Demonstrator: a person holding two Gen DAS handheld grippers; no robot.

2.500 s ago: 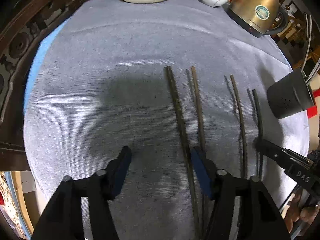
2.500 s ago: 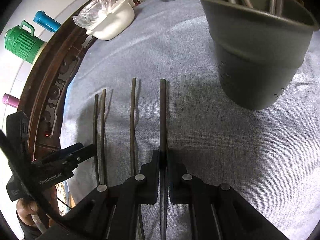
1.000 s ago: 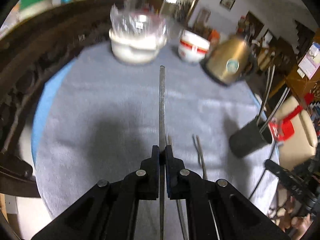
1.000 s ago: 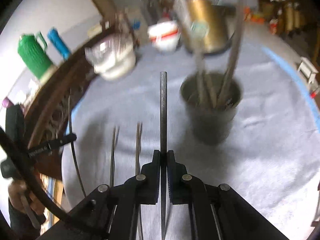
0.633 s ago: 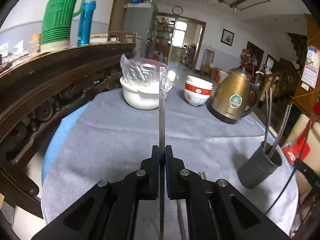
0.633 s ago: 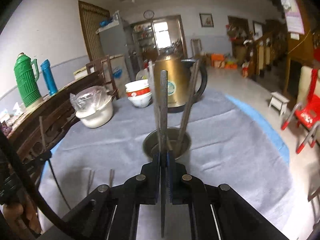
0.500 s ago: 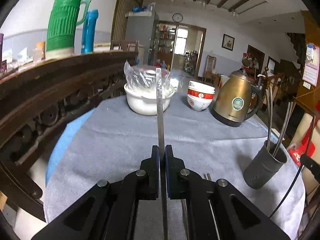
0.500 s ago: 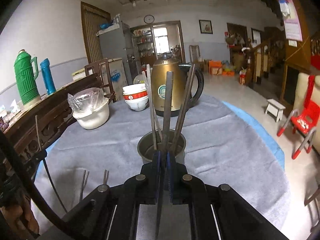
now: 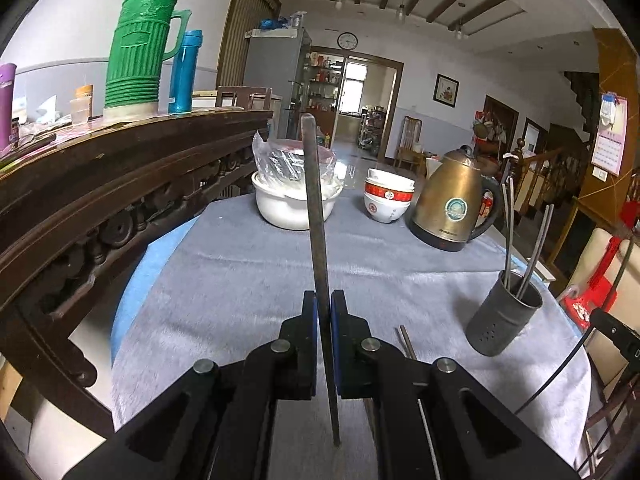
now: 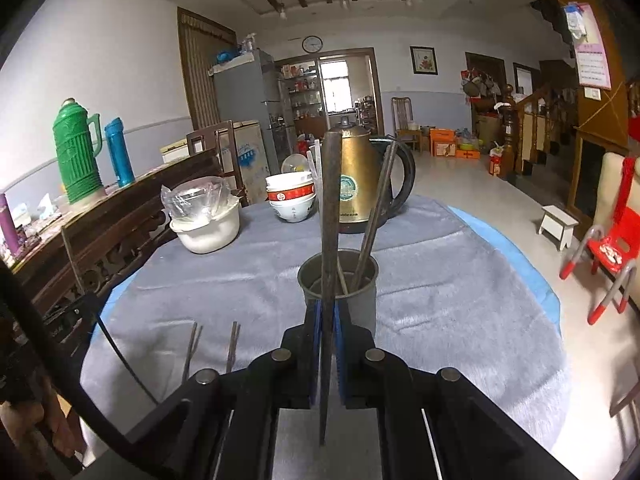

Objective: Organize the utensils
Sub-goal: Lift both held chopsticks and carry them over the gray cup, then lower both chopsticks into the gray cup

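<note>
My left gripper (image 9: 324, 312) is shut on a dark chopstick (image 9: 314, 208) and holds it upright above the grey tablecloth. My right gripper (image 10: 328, 320) is shut on another dark chopstick (image 10: 330, 208), upright, just in front of the dark grey utensil cup (image 10: 362, 300). The cup (image 9: 502, 320) holds several chopsticks. Two chopsticks (image 10: 192, 344) (image 10: 233, 344) lie on the cloth to the left of the right gripper. One of them shows in the left wrist view (image 9: 405, 340), right of the left gripper.
A gold kettle (image 9: 452, 204), stacked red-and-white bowls (image 9: 387, 196) and a white pot with a plastic bag (image 9: 294, 196) stand at the table's far side. A dark carved wooden sideboard (image 9: 100, 184) with a green thermos (image 9: 138, 44) runs along the left. A red chair (image 10: 612, 248) stands on the floor to the right.
Both grippers lifted their chopsticks off the cloth and tilted them upright. The right gripper has come closer to the cup. In the last half second little moved.
</note>
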